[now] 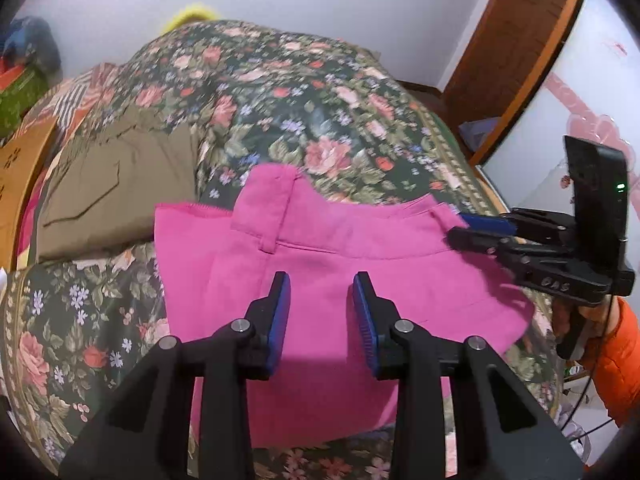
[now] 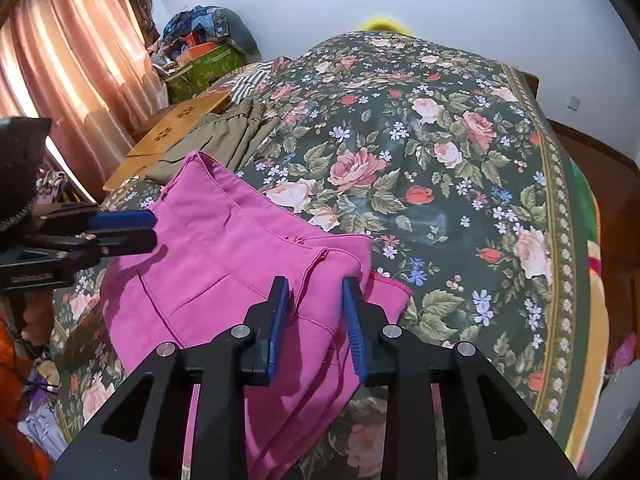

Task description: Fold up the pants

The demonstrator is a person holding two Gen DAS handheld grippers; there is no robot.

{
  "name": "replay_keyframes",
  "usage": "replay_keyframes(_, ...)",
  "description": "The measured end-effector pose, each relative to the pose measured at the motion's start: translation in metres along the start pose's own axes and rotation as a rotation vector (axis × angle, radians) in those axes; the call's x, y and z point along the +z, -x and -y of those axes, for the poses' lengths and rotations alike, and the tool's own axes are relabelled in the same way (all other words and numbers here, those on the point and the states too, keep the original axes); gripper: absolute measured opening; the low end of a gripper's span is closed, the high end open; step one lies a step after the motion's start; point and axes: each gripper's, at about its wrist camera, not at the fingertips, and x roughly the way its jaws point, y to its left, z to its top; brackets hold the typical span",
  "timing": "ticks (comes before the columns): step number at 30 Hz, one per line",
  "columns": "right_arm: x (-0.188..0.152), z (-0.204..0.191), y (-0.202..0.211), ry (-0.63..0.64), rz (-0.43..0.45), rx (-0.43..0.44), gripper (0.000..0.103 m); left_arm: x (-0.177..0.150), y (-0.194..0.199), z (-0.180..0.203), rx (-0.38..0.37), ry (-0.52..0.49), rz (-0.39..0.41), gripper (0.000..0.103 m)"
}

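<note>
Pink pants [image 1: 320, 264] lie folded on the floral bedspread [image 1: 304, 92], waistband toward the far side. My left gripper [image 1: 320, 292] is open and hovers just above the pink fabric, empty. My right gripper [image 2: 314, 292] is open over the pants [image 2: 224, 264] near their folded corner, empty. Each gripper shows in the other's view: the right one [image 1: 464, 230] at the waistband's right end, the left one [image 2: 150, 230] at the pants' left edge; both look nearly closed from the side, with nothing clamped.
Folded olive-brown pants [image 1: 116, 184] lie at the back left of the bed, next to a cardboard box [image 2: 168, 140]. A pile of bags and boxes [image 2: 204, 56] and pink curtains [image 2: 72, 80] stand to the left. A wooden door frame [image 1: 516, 48] is at the right.
</note>
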Motion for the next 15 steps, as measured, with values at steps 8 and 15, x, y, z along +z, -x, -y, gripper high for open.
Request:
replay_keyframes(8,0.005,-0.006,0.004,0.037,0.076,0.003,0.010,-0.005,-0.009,-0.012,-0.009,0.041,0.005,0.033)
replay_keyframes(15,0.020,-0.008,0.001,0.076,0.136,-0.029,0.008,-0.007,-0.007,-0.015,-0.022,0.057,0.010,0.033)
